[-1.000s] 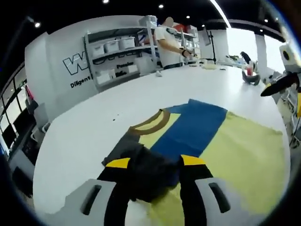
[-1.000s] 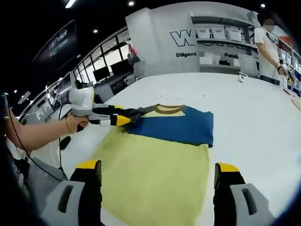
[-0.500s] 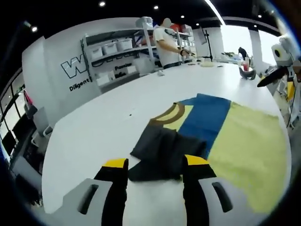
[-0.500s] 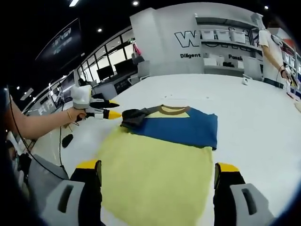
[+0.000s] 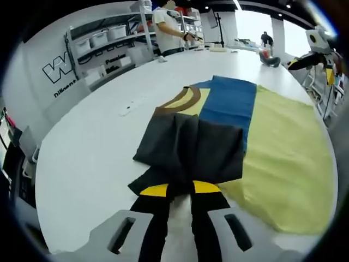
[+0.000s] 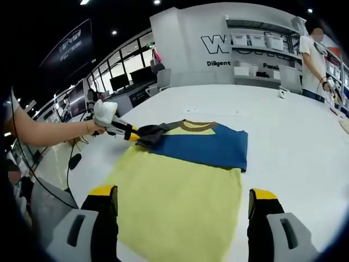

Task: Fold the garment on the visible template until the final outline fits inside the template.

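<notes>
One sleeve fold is underway: the left gripper (image 6: 132, 136) is pinching the dark sleeve (image 5: 188, 144) edge, jaws nearly closed on the cloth, with the sleeve lying partly over the garment (image 6: 180, 188) — a yellow and blue shirt spread flat mid-table. Next, I judge, that sleeve needs drawing further inward and laying flat. The right gripper (image 6: 182, 203) is hovering wide open and empty above the yellow hem. The white table (image 6: 294, 142) is running back toward shelving (image 6: 259, 49) and a standing person (image 6: 313, 60) — a lit showroom.
</notes>
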